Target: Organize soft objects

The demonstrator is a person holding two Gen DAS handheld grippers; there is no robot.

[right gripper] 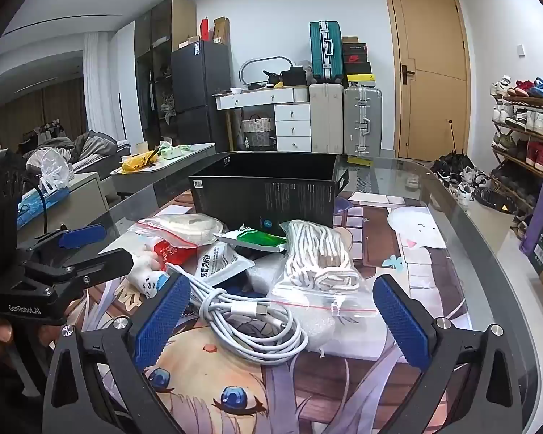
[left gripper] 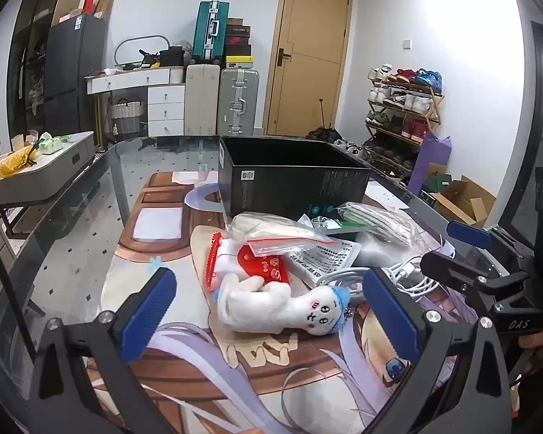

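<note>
A pile of soft things lies on the glass table in front of an open black box (left gripper: 293, 177) (right gripper: 268, 191). My left gripper (left gripper: 271, 307) is open, its blue pads either side of a white plush toy (left gripper: 282, 307) lying flat, not touching it. Behind the toy is a red-and-white pack (left gripper: 249, 264). My right gripper (right gripper: 282, 322) is open around a coiled white cable (right gripper: 249, 318) and a zip bag of striped white cloth (right gripper: 318, 253). The plush also shows at the left of the right wrist view (right gripper: 148, 278). Another zip bag of white cloth (left gripper: 275, 229) (right gripper: 184, 226) lies by the box.
A green sachet (right gripper: 260, 240) and a printed white packet (right gripper: 217, 262) (left gripper: 322, 256) lie in the pile. The table carries an anime-print mat (left gripper: 163, 224) under glass; its curved edge (right gripper: 481, 253) runs on the right. A low side table (left gripper: 43, 166) stands left.
</note>
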